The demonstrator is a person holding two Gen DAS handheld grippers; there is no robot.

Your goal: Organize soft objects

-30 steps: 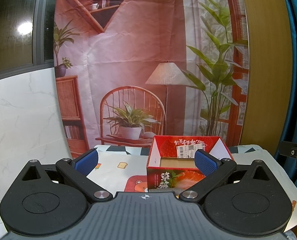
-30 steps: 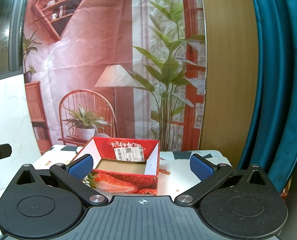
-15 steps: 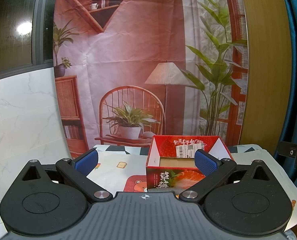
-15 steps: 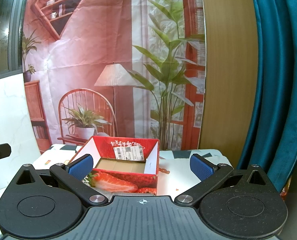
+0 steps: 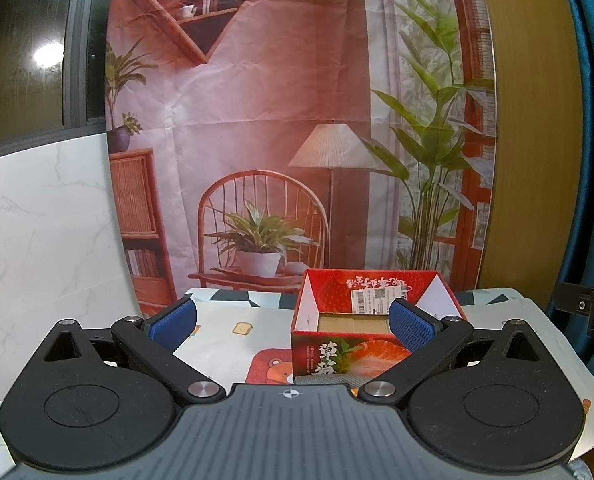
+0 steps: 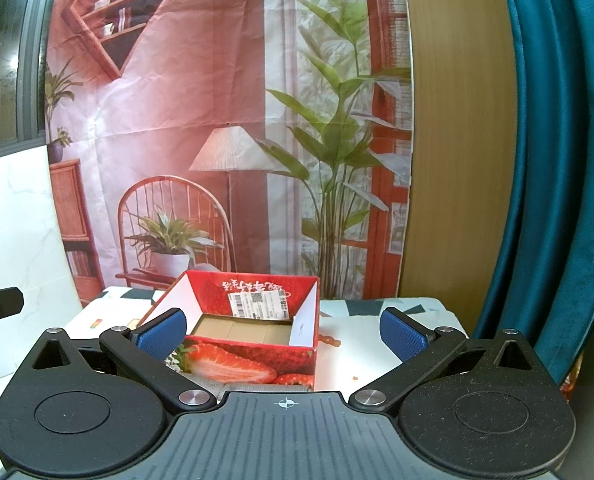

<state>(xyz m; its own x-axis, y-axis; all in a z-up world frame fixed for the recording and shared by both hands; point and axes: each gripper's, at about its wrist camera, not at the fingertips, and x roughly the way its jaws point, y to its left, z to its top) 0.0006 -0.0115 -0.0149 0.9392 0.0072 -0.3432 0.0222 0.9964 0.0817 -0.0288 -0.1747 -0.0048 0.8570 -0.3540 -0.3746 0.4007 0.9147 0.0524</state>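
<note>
An open red strawberry-print box (image 5: 349, 354) stands on the table, its cardboard floor bare; it also shows in the right wrist view (image 6: 253, 360). A sliver of grey soft fabric (image 5: 325, 380) lies in front of the box, mostly hidden by the gripper body; the same fabric shows in the right wrist view (image 6: 213, 386). My left gripper (image 5: 292, 322) is open and empty, held above the table with its right pad before the box. My right gripper (image 6: 283, 330) is open and empty, its left pad at the box's left corner.
The table wears a printed cloth with a bear picture (image 5: 271, 366). A printed backdrop (image 5: 281, 120) hangs behind. A marble wall (image 5: 41, 240) is on the left, a teal curtain (image 6: 557, 160) on the right. Small crumbs (image 6: 329, 340) lie right of the box.
</note>
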